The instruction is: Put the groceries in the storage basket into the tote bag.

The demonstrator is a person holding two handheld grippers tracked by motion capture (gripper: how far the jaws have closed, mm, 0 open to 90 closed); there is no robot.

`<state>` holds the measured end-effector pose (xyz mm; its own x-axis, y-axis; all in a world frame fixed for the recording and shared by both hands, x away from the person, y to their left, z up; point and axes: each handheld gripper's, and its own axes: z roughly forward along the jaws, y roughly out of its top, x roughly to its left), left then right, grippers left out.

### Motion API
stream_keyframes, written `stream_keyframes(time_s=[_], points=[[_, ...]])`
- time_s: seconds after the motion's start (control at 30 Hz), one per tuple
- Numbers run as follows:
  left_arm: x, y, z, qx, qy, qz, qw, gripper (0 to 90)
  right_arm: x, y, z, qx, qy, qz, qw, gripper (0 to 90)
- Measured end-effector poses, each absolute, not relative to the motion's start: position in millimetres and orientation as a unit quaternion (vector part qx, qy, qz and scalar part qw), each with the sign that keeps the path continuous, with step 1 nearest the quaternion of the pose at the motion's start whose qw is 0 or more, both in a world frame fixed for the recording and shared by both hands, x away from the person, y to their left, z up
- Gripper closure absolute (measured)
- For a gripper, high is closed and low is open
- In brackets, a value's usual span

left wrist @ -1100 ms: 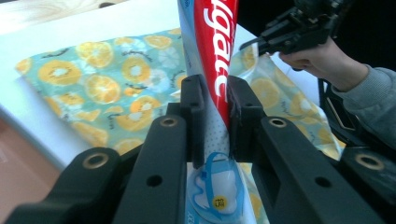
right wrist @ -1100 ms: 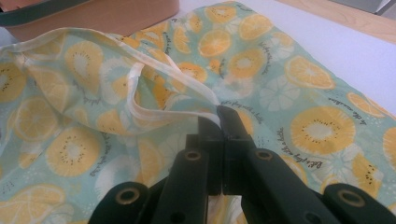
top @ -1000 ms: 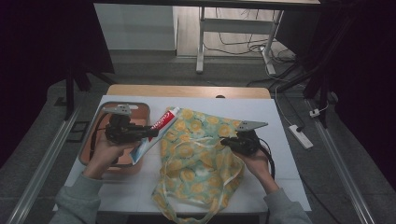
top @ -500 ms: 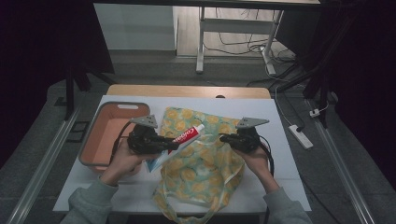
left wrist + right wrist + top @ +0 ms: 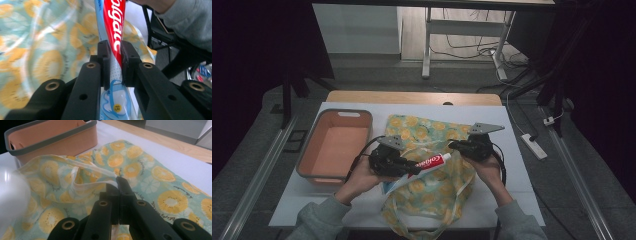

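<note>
A red and white toothpaste tube [image 5: 432,162] is gripped near its flat end by my left gripper [image 5: 414,169], and its cap end points right over the bag. In the left gripper view the jaws press on both sides of the tube [image 5: 113,30], so the gripper [image 5: 115,50] is shut on it. The bag [image 5: 432,200] is green cloth with an orange-slice print and lies flat on the white table. My right gripper [image 5: 453,146] is shut on the bag's opening edge, holding the pinched rim [image 5: 95,170] slightly off the table at the gripper's [image 5: 117,182] tips.
An orange basket [image 5: 337,145] with a grey rim stands at the left of the table, also behind the bag in the right gripper view [image 5: 50,137]. The bag's pale drawstrings trail toward the near edge. A blurred white shape [image 5: 10,195] hangs close at the left.
My left gripper has carried the toothpaste tube rightward, from beside the basket to over the bag's opening. The right gripper has kept still on the bag's rim.
</note>
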<state>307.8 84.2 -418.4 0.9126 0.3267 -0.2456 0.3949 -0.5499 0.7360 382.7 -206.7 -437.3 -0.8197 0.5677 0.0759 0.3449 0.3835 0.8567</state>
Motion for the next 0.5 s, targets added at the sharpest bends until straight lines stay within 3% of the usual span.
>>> stream_keyframes(time_s=[0.2,0.5], points=[[305.9,68.4,-430.5,0.899,0.199,-0.027,0.389,79.0,379.3,-208.3,-430.6,0.271,0.819,0.490,0.120,89.0],[309.2,61.3,-436.1,0.904,0.202,-0.026,0.377,79.3,375.2,-211.8,-421.8,0.268,0.812,0.504,0.122,89.1]])
